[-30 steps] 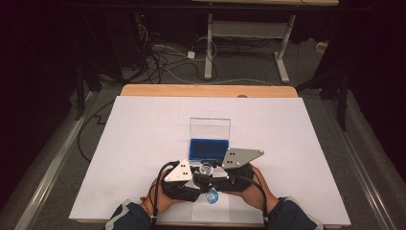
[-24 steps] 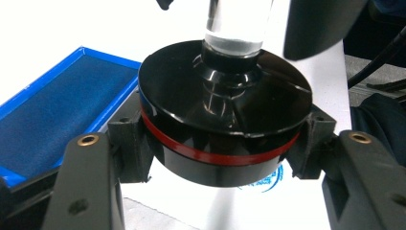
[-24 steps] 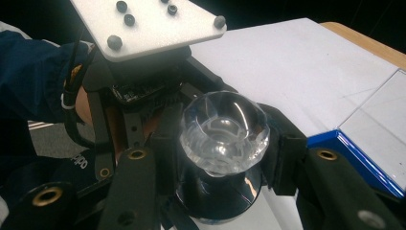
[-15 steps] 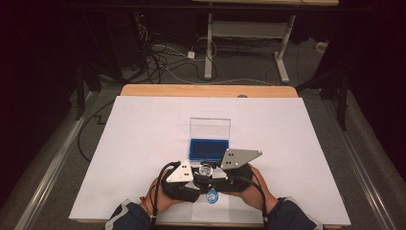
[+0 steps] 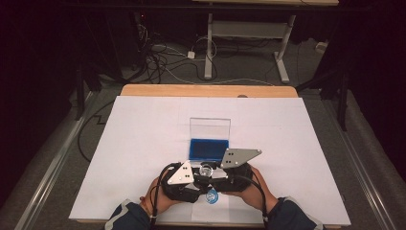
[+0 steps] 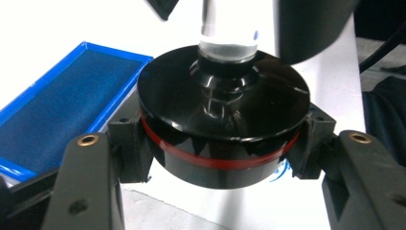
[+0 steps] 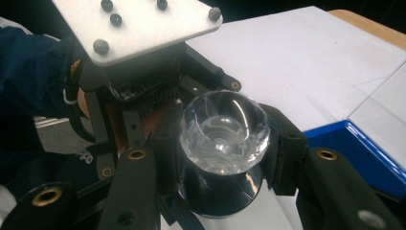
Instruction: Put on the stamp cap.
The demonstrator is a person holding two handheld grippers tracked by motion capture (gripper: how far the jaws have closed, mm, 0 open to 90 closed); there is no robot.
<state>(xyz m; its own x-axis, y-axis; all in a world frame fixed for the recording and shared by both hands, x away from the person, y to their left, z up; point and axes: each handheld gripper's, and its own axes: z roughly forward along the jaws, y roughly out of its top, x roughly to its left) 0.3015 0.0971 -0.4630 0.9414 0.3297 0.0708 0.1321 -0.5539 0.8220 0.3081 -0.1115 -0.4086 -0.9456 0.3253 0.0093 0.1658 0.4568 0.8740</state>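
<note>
Nothing has shifted over the last second; just in front of the blue case (image 5: 208, 148) on the counter (image 5: 297, 143), the left claw (image 6: 222, 143) stays clamped on the black base (image 6: 222, 120); the right claw (image 7: 222, 143) grips the clear knob (image 7: 222, 132); likely a twist-apart is stalled.

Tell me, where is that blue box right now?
In the high view the open blue box sits mid-table on the white sheet, its clear lid upright, just beyond both tongs.
</note>
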